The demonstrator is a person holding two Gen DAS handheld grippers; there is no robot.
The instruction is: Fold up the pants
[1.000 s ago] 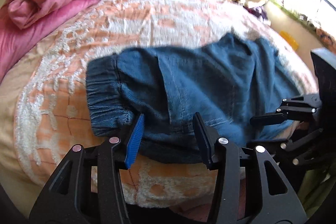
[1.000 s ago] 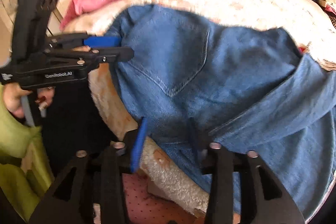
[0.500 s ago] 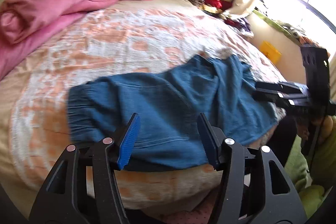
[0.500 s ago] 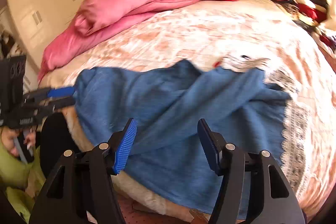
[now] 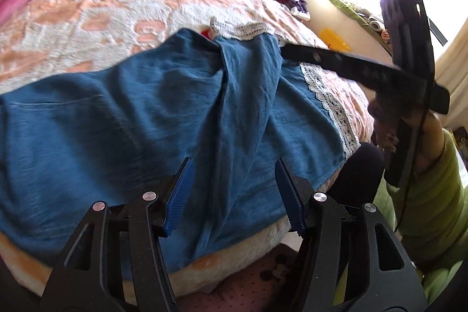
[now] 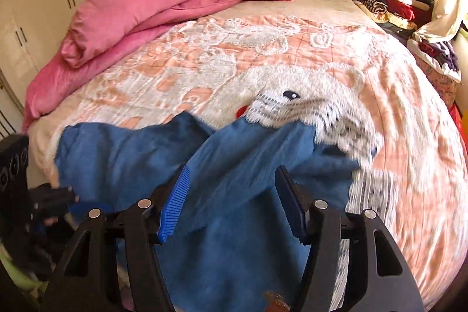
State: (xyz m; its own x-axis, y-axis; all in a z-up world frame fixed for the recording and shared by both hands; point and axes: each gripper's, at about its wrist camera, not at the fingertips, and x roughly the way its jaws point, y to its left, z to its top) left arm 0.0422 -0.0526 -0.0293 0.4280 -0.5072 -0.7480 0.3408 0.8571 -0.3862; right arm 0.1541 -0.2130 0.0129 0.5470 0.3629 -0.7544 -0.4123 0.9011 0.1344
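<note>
Blue pants [image 5: 163, 119] are lying rumpled across the near edge of the bed [image 6: 292, 54], roughly 6 o'clock on the peach blanket. Left tool [image 5: 234, 192] is hanging over them, jaws apart, nothing pinched. Same deal with the right tool [image 6: 231, 201], spread open above the fabric. Pink duvet [image 6: 140, 10] sits off at 10 o'clock.

Both the left claw [image 5: 234, 190] and right claw [image 6: 231, 199] have let go of the blue denim pants [image 5: 140, 119], opened, and drawn back toward the near edge.
</note>
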